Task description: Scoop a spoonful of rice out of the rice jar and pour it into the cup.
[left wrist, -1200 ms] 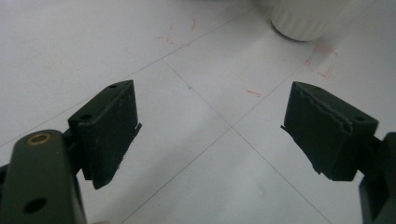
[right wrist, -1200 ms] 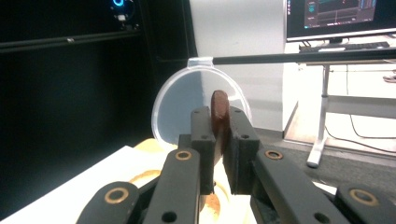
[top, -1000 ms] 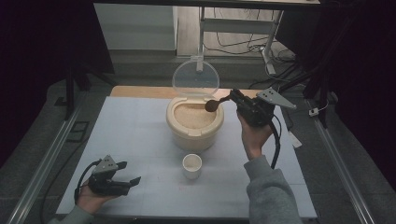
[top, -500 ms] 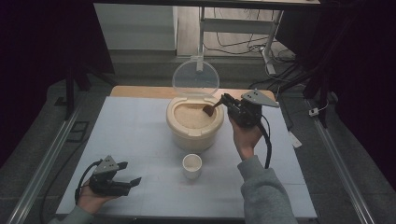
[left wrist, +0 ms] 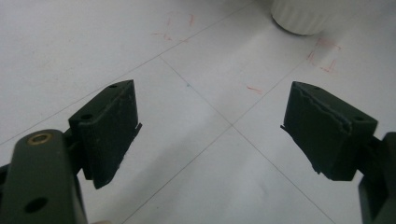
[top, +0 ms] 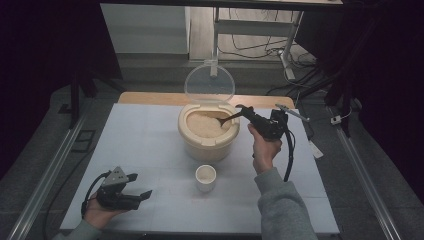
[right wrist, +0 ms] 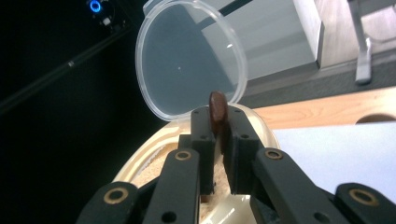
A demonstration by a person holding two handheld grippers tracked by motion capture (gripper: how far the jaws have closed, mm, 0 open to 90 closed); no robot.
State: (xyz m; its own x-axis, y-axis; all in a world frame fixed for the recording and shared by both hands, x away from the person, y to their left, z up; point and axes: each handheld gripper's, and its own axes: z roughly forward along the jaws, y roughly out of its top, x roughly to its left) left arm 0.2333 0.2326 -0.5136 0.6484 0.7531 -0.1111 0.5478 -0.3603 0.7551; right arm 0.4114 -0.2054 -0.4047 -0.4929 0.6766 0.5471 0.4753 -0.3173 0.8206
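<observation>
A: Since a second ago your right gripper (top: 243, 111) has swung in from beside the tub (top: 208, 134) and tipped down; the spoon (top: 227, 119), which was held level above the rim, now dips its bowl into the rice (top: 205, 125).

B: And the grip itself?

A: Your jaws are closed tight on the spoon's brown handle. In the right gripper view the rounded handle end (right wrist: 217, 111) pokes up between the two black pads, glossy and smooth.

B: Note the tub.

A: Round, cream plastic, wide rim. It sits mid-table on the white sheet (top: 150, 150), filled near the top with pale grainy rice. Its clear round lid (top: 209, 83) stands hinged upright at the back edge.

B: The cup?

A: A small white cup (top: 205, 177), ribbed on the outside, stands just in front of the tub, apart from it.

B: Your left side?

A: Your left gripper (top: 137, 187) rests low at the near-left corner of the sheet, well apart from the cup. Its jaws are spread wide with nothing between them; the left gripper view shows matte black pads (left wrist: 113, 128) with chipped edges over thin grid lines and faint red marks.
</observation>
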